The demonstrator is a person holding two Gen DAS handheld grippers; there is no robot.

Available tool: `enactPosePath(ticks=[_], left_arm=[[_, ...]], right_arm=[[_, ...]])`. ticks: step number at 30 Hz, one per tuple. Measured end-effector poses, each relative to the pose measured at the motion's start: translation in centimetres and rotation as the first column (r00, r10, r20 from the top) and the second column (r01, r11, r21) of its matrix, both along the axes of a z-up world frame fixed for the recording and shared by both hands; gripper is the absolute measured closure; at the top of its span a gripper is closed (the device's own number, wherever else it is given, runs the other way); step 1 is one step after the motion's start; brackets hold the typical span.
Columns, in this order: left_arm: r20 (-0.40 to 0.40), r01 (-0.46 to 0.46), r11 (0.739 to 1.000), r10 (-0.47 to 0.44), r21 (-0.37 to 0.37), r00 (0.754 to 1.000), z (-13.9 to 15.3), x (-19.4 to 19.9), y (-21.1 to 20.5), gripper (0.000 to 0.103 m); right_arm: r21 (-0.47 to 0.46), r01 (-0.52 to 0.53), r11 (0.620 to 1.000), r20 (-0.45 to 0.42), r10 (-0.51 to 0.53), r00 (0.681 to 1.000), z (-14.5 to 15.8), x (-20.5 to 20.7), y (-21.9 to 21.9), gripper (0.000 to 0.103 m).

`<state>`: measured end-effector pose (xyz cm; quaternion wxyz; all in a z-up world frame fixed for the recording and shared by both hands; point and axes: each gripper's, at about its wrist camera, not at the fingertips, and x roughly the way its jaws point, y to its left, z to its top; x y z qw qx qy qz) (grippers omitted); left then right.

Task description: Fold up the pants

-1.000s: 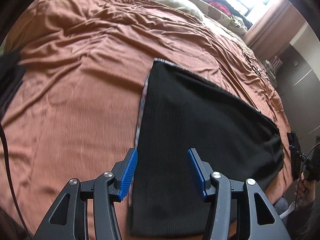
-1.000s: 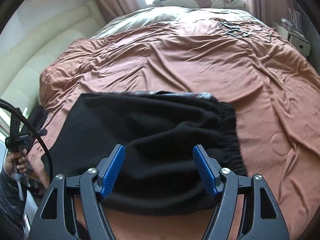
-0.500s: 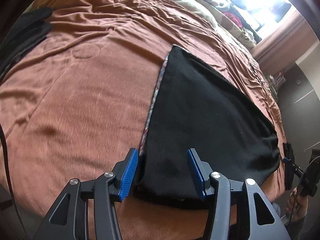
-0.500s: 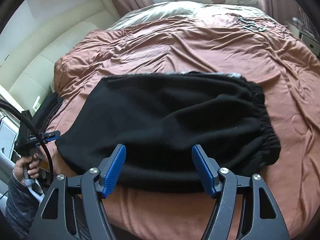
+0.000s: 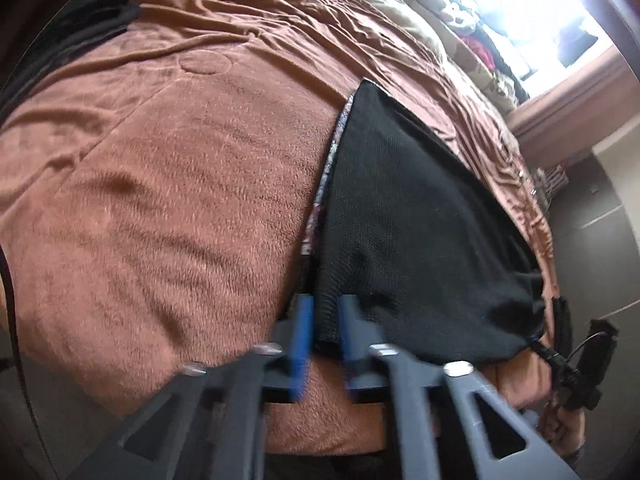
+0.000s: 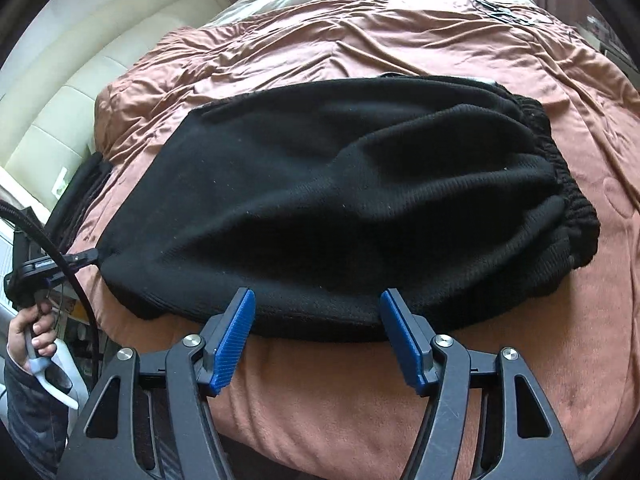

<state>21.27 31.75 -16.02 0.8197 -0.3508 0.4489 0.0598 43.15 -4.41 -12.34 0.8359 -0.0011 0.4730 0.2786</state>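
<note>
Black pants on bed, both jaws at near hem

Blue-padded left gripper [image 5: 322, 322]: your jaws have just been closing, narrow now, corner of the black pants [image 6: 340, 200] between them; blurred, so contact can't be told. Right gripper [image 6: 316, 336]: jaws spread, also easing inward, pads straddling the near edge, not pressing. Pants lie folded flat on the brown bedspread [image 5: 160, 200], elastic waistband [image 6: 568, 200] to your right.

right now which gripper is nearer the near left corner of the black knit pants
Left. The left gripper straddles that corner of the black knit pants; the right gripper stands open at their near edge, further toward the waistband.
</note>
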Motion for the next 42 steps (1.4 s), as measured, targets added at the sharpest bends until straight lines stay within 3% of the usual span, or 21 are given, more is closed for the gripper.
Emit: enactPosePath(ticks=[1,2,11,16,18,20,25,27,29,36,39,42], left_arm=[[0.005,-0.013,1.000,0.013,-0.010,1.000,0.0,-0.2,0.1,0.043],[0.015,-0.028,0.999,0.028,-0.019,0.999,0.1,-0.6,0.1,0.036],[0.031,-0.116,0.970,0.126,-0.214,0.992,-2.0,-1.7,0.5,0.036],[0.043,-0.163,0.950,0.181,-0.267,0.983,-2.3,-1.5,0.6,0.036],[0.047,-0.191,0.937,0.213,-0.292,0.976,-2.8,-1.2,0.7,0.037],[0.052,-0.216,0.926,0.244,-0.309,0.969,-2.9,-1.2,0.8,0.042],[0.071,-0.248,0.911,0.286,-0.329,0.956,-3.1,-1.6,0.5,0.046],[0.073,-0.245,0.902,0.288,-0.355,0.955,-3.3,-1.6,0.5,0.060],[0.046,-0.239,0.897,0.275,-0.373,0.960,-3.9,-1.4,0.5,0.095],[0.087,-0.231,0.891,0.285,-0.390,0.954,-3.8,-2.9,0.7,0.095],[0.090,-0.231,0.887,0.289,-0.400,0.953,-3.9,-3.5,0.9,0.095],[0.090,-0.239,0.887,0.297,-0.396,0.951,-3.8,-4.0,0.9,0.095]], right_arm=[[0.001,0.000,1.000,0.000,0.000,1.000,0.0,-0.1,0.1,0.039],[0.002,-0.002,1.000,-0.001,0.002,1.000,0.0,0.0,0.2,0.039],[0.043,-0.016,0.999,0.021,0.015,1.000,0.3,-0.8,0.8,0.039],[0.060,-0.046,0.997,0.038,0.044,0.998,0.2,-1.2,2.0,0.039],[0.065,-0.054,0.996,0.047,0.051,0.998,0.2,-1.3,3.0,0.046],[0.072,-0.064,0.995,0.044,0.061,0.997,0.0,-1.2,4.0,0.059],[0.083,-0.107,0.991,0.036,0.104,0.994,-0.8,-1.6,6.6,0.064],[0.077,-0.122,0.990,0.031,0.120,0.992,-1.4,-1.7,7.5,0.064],[0.070,-0.137,0.988,0.025,0.135,0.991,-2.0,-1.6,8.4,0.067],[-0.006,-0.180,0.984,-0.057,0.180,0.982,-5.5,-1.7,10.0,0.078],[-0.058,-0.221,0.974,-0.059,0.218,0.974,-5.1,-2.0,10.4,0.078],[-0.025,-0.219,0.975,-0.058,0.217,0.974,-3.8,-1.4,10.0,0.078]])
